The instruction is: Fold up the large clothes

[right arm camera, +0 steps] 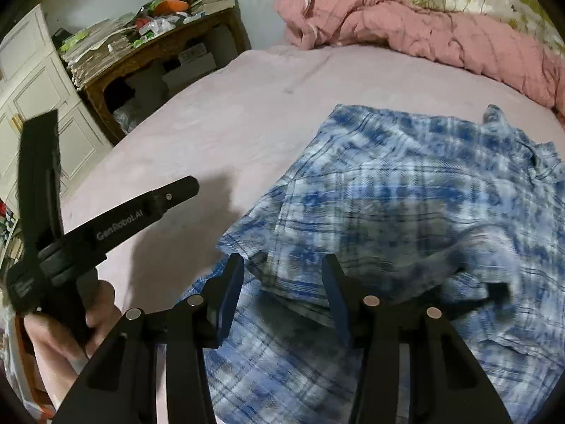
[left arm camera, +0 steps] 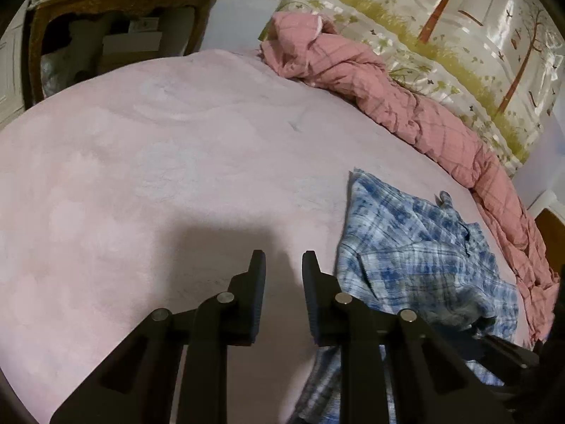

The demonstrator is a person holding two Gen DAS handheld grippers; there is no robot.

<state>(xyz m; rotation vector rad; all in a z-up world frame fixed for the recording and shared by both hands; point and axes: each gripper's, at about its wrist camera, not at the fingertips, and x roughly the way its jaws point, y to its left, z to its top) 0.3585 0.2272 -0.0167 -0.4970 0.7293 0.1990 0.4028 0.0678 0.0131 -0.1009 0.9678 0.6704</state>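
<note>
A blue and white plaid shirt lies rumpled on the pink bed sheet, with folds and a collar toward the far side. My left gripper hangs over bare sheet just left of the shirt's edge, its jaws a narrow gap apart with nothing between them. In the right wrist view the shirt fills the right half. My right gripper stands open over the shirt's near left part, the cloth below its fingers. The left gripper shows there too, held by a hand.
A bunched pink quilt runs along the bed's far and right side, against bedding with a tree print. A cluttered wooden table stands past the bed's left edge, beside white cabinet doors.
</note>
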